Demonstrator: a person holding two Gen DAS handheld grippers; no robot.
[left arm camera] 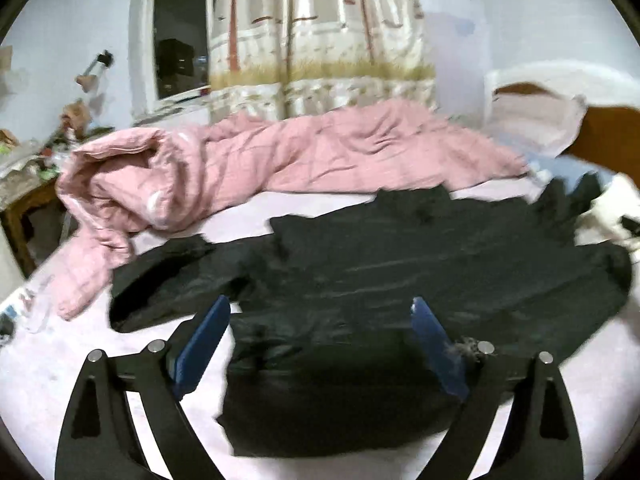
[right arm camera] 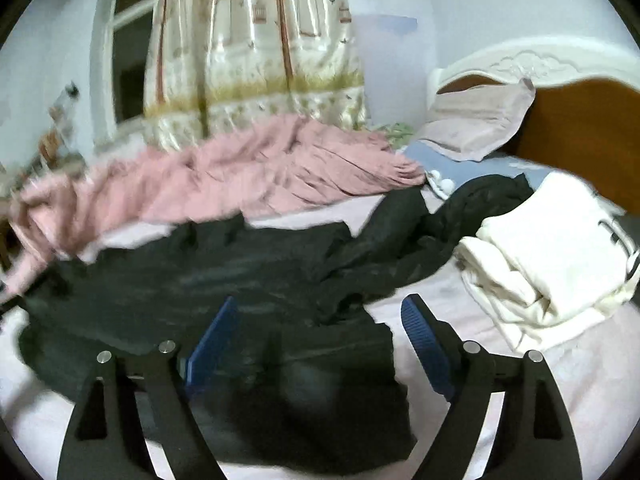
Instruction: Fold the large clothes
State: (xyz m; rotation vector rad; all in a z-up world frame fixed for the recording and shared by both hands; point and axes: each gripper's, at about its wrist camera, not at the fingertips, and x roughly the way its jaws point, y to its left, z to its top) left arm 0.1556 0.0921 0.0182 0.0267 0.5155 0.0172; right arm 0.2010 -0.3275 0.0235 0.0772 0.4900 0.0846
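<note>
Two wide-open grippers (left arm camera: pixel 320 308) (right arm camera: pixel 318 308) just above the black garment (left arm camera: pixel 360 272) (right arm camera: pixel 200 280)

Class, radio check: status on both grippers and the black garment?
Left gripper open, empty. Right gripper open, empty. Black jacket spread on bed, partly folded. Pink quilt behind, white folded clothes at right.

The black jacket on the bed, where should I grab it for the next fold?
Grip the loose sleeve trailing toward the white clothes, coming from above. It lies bunched and raised off the jacket body, so the fingers can pinch it.
</note>
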